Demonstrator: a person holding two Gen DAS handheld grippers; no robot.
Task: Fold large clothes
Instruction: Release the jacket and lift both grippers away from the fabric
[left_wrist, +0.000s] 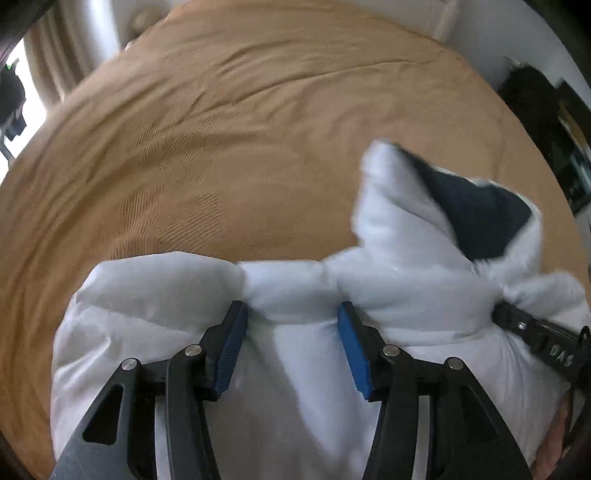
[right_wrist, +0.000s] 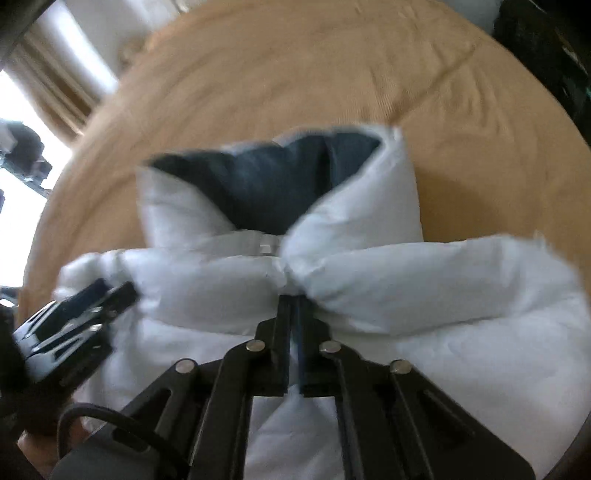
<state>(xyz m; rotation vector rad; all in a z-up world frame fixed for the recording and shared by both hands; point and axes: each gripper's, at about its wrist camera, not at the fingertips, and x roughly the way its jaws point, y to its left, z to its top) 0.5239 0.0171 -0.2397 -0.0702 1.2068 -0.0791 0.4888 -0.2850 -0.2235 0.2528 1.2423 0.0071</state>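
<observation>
The white puffy jacket lies bunched on the tan bed. The right claw is clamped on a fold below the collar; the left claw straddles a ridge, half-wide. I'd close left fully, then lift both evenly.

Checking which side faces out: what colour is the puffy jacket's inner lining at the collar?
Dark navy lining, against the white jacket shell; clearest in the right wrist view.

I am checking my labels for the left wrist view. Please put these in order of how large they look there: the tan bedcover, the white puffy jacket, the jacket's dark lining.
1. tan bedcover, largest
2. white puffy jacket, though nearness to the camera enlarges it
3. dark lining, smallest
</observation>
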